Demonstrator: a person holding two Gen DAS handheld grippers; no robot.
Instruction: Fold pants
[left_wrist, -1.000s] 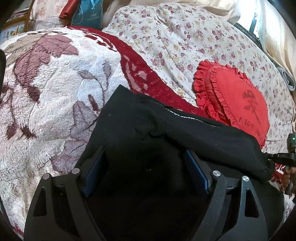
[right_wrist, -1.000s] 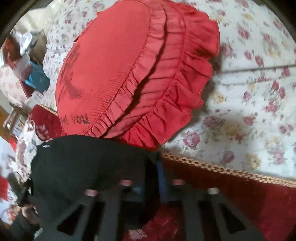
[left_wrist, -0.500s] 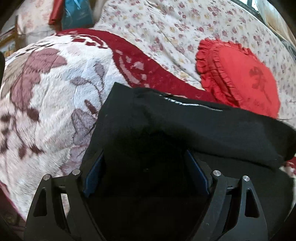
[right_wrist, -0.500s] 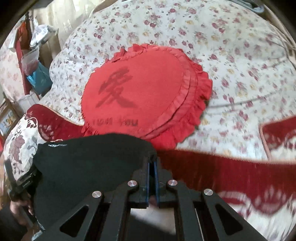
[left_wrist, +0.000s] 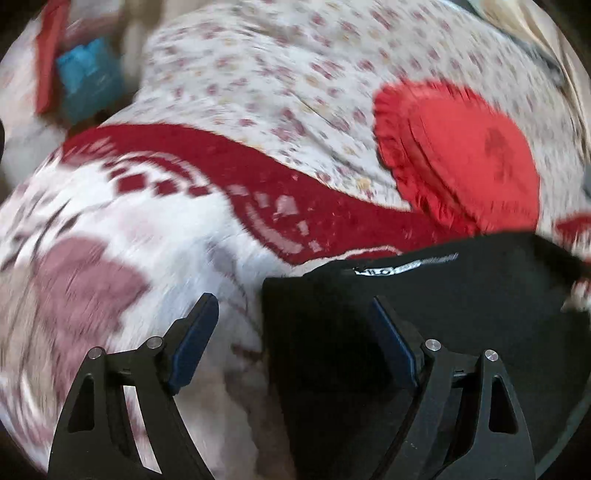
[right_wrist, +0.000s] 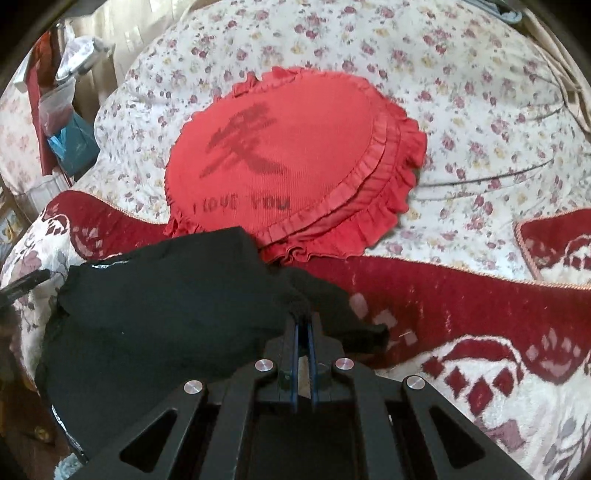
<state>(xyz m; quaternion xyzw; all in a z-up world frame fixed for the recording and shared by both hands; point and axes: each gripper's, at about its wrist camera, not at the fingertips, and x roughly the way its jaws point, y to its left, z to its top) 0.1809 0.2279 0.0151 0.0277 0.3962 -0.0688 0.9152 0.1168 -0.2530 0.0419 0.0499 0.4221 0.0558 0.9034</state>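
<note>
The black pants (left_wrist: 461, 295) lie bunched on a plush red-and-white blanket (left_wrist: 129, 229). In the left wrist view my left gripper (left_wrist: 291, 301) is open. Its left pad (left_wrist: 195, 332) hangs over the bare blanket and its right pad (left_wrist: 391, 347) is over the pants. The pants' left edge runs through the gap, and neither pad presses on the cloth. In the right wrist view the pants (right_wrist: 166, 306) spread to the left, and my right gripper (right_wrist: 303, 319) is shut on a raised fold of their right side.
A red ruffled heart pillow (right_wrist: 288, 158) lies just beyond the pants on a floral bedspread (right_wrist: 461, 92). A thin dark cable (right_wrist: 480, 177) crosses the bedspread at the right. Bags and clutter (right_wrist: 62, 129) stand at the far left past the bed.
The left gripper has slid left and rolled; the pants that filled its gap now reach only its right half. The right gripper has drawn back from the pillow, still holding cloth.
</note>
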